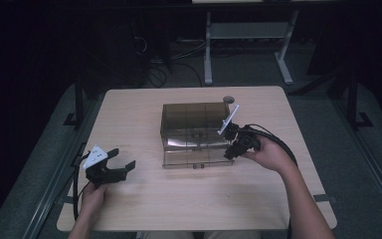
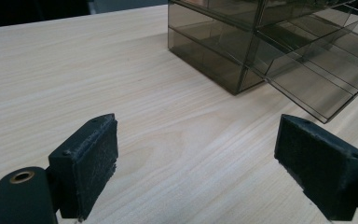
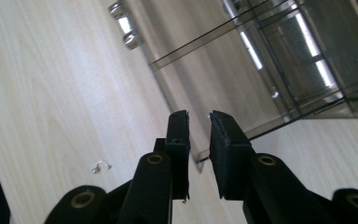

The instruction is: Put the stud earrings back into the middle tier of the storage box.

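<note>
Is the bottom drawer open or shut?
Open: the drawer juts forward of the organizer, with the right gripper at its corner.

Both grippers are black. The left gripper (image 1: 122,159) carries a white 3-cornered plate (image 1: 94,156) on top; the right gripper (image 1: 227,152) bears a similar pale plate (image 1: 228,119). Each has 2 blocky jaws with rough dark pads (image 2: 96,163), brass-coloured rivets (image 2: 21,177) below the pads, and a trailing black cable (image 1: 277,142).
</note>
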### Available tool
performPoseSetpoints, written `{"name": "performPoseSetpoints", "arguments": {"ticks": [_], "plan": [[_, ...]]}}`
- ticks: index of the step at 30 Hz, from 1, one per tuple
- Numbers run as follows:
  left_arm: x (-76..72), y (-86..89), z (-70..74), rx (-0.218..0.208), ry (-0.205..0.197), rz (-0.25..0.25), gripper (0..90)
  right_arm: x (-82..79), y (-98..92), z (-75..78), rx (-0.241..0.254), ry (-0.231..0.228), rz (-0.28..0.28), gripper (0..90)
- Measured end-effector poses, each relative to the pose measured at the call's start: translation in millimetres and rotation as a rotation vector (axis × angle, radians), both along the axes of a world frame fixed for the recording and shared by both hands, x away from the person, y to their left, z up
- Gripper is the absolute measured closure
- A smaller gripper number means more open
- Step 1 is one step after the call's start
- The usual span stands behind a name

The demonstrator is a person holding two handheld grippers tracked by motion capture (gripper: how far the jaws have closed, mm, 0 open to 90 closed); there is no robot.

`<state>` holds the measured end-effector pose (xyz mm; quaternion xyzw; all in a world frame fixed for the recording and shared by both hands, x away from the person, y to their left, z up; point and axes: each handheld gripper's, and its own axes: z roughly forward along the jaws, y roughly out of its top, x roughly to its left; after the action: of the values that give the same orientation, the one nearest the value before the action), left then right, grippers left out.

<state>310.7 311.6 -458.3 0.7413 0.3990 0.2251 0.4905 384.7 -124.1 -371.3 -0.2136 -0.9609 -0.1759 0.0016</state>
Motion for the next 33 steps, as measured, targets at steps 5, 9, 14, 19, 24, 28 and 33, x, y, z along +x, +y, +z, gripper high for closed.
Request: {"name": "performPoseSetpoints", "arguments": {"ticks": [5,9,14,19,24,28,33], "plan": [[0.2,0.0,-0.1,-0.004,-0.001,0.002,12.8,-14.8,-3.8,5.1,0.013,-0.016,0.018,76.3],[0.4,0.3,0.0,0.002,-0.004,-0.001,12.8,-25.6,-5.8,6.6,0.012,-0.029,0.034,75.6],[0.0,-0.2,-0.2,-0.006,0.002,0.003,12.8,-33.1,-10.0,1.4,0.021,-0.024,0.035,75.1],[0.2,0.2,-0.1,-0.002,-0.001,0.001,12.8,-39.2,-13.1,-5.4,0.023,-0.017,0.03,74.3],[0.2,-0.1,-0.1,-0.003,0.0,0.002,12.8,-50.4,-14.3,-15.0,0.023,-0.007,0.04,73.8],[0.0,0.0,0.0,0.002,0.0,0.001,12.8,-57.7,-13.0,-19.3,0.021,-0.006,0.057,73.3],[0.0,-0.1,0.0,0.003,0.001,0.001,12.8,-63.6,-12.0,-25.9,0.02,0.008,0.064,72.6]]}}
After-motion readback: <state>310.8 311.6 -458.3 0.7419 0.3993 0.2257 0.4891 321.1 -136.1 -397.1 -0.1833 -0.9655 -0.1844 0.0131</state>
